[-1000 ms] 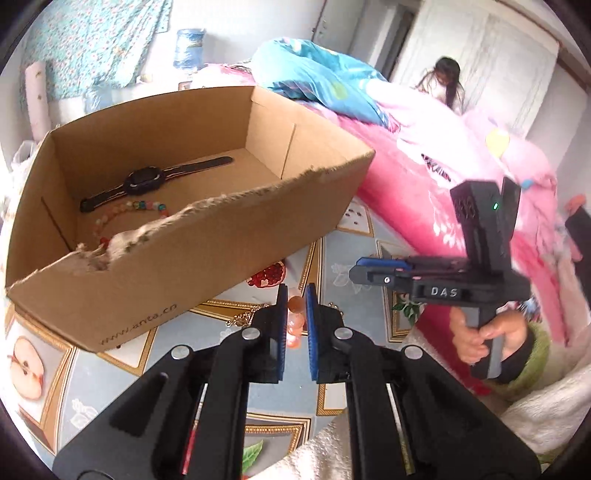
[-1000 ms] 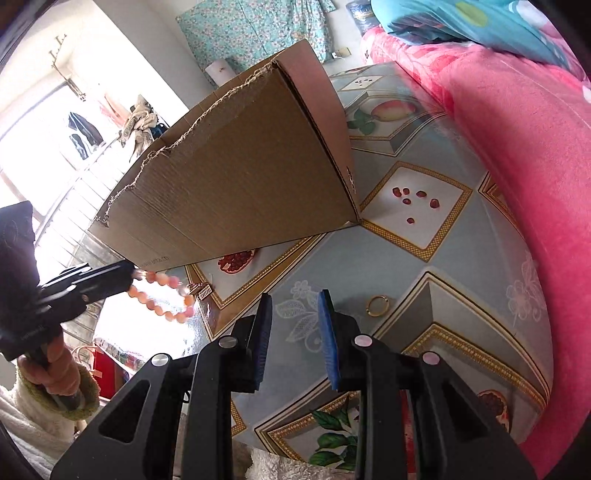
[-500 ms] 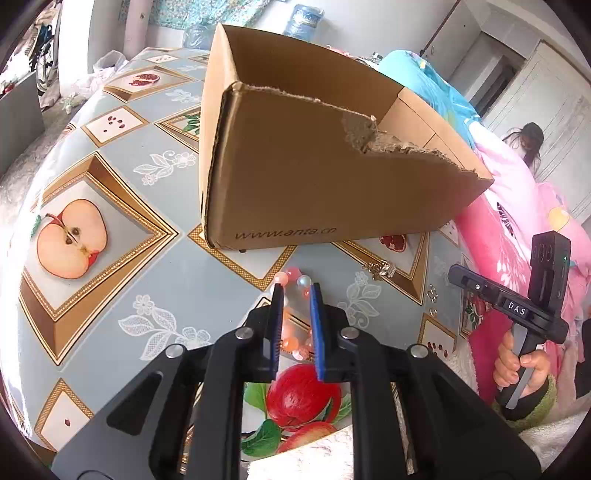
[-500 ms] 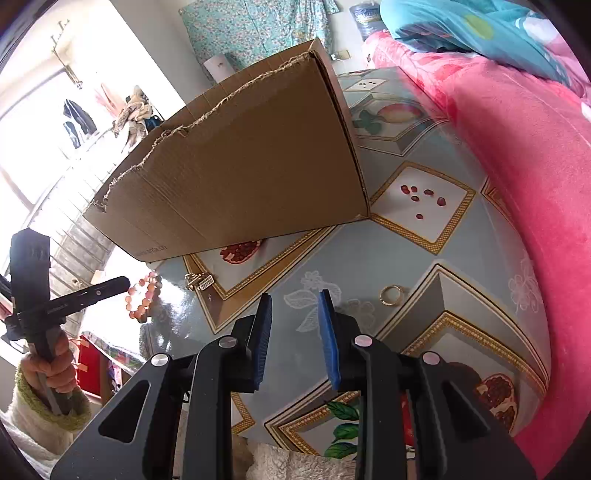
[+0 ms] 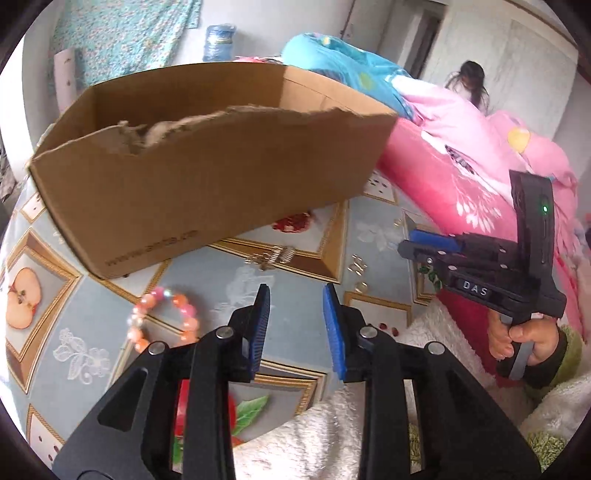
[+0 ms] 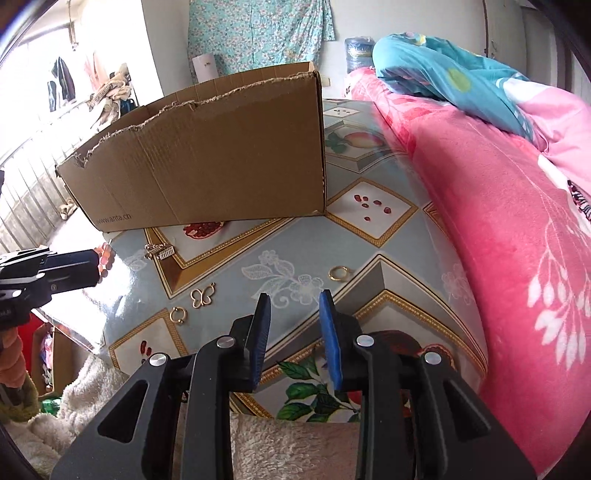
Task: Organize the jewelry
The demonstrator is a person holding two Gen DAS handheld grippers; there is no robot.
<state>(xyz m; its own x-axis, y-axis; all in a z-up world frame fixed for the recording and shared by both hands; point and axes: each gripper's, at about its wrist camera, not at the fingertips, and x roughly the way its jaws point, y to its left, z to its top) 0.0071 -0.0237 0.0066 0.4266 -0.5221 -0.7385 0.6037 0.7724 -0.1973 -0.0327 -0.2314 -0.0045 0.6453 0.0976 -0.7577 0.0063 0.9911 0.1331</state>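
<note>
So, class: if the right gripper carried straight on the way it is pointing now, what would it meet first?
Most likely the tablecloth: the right gripper is open, empty and angled down at a bare patch of the floral print. The gold ring lies just to the right of that line, though depth is hard to judge.

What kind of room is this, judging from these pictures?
Probably a bedroom at home: pink floral bedding lies beside the fruit-patterned table, blue-green floral cloth hangs on the wall, and clothes hang by the window.
</note>
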